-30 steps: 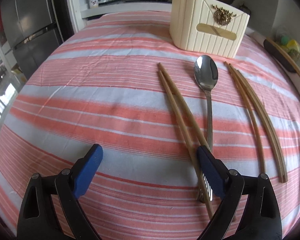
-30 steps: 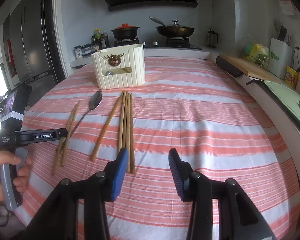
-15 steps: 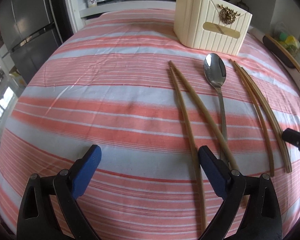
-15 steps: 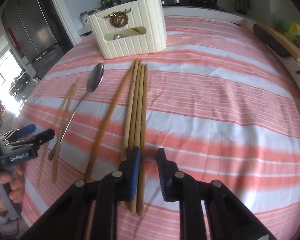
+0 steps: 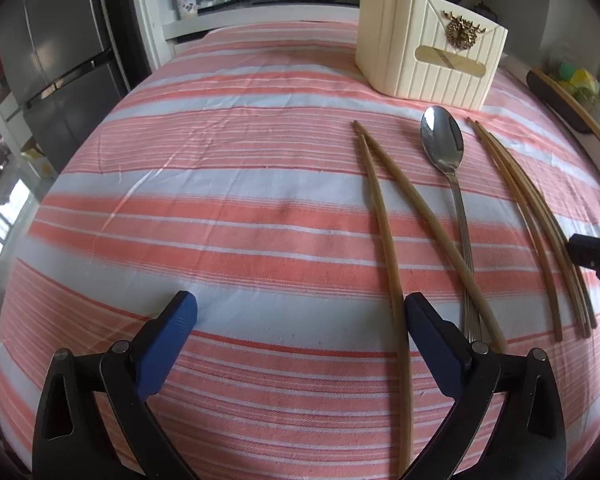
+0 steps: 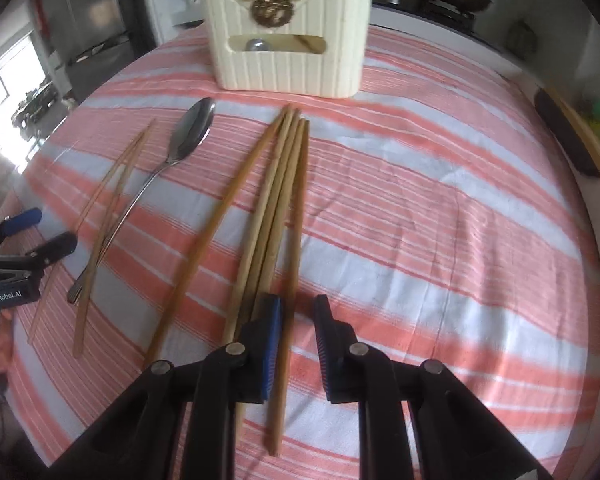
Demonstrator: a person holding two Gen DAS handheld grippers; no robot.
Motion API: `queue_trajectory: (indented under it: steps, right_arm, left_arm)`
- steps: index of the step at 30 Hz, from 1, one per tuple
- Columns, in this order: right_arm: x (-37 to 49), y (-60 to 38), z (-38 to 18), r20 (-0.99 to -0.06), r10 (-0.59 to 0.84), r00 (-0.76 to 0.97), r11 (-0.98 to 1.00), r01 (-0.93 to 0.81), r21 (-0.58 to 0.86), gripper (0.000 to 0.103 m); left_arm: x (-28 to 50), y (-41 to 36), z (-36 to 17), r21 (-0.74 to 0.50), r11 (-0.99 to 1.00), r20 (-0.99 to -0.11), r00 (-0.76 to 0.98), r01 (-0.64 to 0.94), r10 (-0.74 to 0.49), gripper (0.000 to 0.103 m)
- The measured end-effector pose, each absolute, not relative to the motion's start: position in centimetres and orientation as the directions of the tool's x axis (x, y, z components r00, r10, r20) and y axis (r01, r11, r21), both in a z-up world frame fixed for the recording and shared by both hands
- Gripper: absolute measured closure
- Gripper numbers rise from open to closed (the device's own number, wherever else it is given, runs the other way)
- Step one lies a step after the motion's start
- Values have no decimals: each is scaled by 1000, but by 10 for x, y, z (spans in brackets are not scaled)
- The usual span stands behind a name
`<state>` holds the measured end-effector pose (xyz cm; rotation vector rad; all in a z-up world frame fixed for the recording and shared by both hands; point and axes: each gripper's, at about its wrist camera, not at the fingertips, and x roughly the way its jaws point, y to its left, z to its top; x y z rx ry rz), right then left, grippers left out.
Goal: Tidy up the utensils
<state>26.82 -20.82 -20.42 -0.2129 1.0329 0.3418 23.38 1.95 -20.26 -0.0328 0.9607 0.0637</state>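
A: Kitchen behind, striped cloth (image 6: pixel 440 200) up front, cream holder (image 6: pixel 286 36) at the far end ahead of both tools.

B: Loose chopsticks (image 6: pixel 278 200) fan out from the right gripper (image 6: pixel 298 344), a spoon (image 5: pixel 444 148) lies off to its left.

A: Step looks like picking up a chopstick for the holder. Right jaws are narrowed, one stick running between the pads, and a gap shows on the right pad's side, so I'd call it not clamped.

B: Next move, I reckon: squeeze, lift, carry forward to the holder.

A: Left gripper (image 5: pixel 300 344) pitched down, jaws spreading to their widest, holding nothing; a thin pair (image 5: pixel 384 216) lies by its right finger.
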Motion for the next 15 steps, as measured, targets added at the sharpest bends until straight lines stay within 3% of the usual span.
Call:
queue_trajectory:
  steps: [5,15]
  right_arm:
    - [267,-209,-206,-831,127,542,961,-273,-32,97]
    - [221,-249,-210,-805,10,593,1000,-3,10,96]
  left_arm:
    - [232,24,-202,3,998,-820,571,-70,42,0]
    - [230,58,-201,-5,998,-829,559,-57,27,0]
